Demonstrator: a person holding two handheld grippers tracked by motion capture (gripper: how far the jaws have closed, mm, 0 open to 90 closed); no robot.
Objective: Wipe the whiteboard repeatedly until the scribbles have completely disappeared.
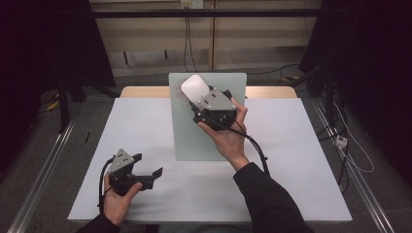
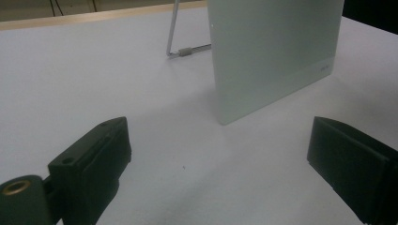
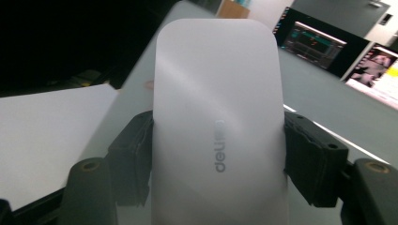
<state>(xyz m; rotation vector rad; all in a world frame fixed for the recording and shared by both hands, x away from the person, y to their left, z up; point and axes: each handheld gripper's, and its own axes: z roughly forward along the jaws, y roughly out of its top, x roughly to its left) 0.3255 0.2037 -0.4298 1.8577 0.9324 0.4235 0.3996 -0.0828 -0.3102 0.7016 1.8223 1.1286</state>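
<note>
A white computer mouse (image 1: 194, 88) (image 3: 218, 117) is held over the far end of a pale green mouse pad (image 1: 194, 136), with my right gripper (image 1: 201, 99) shut on its two sides. In the right gripper view both black jaws press the mouse's flanks and its grey logo faces me. My left gripper (image 1: 145, 167) rests low at the near left of the table, open, with nothing between its jaws. In the left gripper view the pale green pad (image 2: 272, 51) lies ahead of the open jaws, and a thin grey cable (image 2: 176, 47) runs beside it.
The white tabletop (image 1: 301, 160) spreads around the pad, with a wooden strip (image 1: 141, 91) along its far edge. Dark curtains, metal floor rails and cables surround the table. Monitors (image 3: 314, 40) glow in the background of the right gripper view.
</note>
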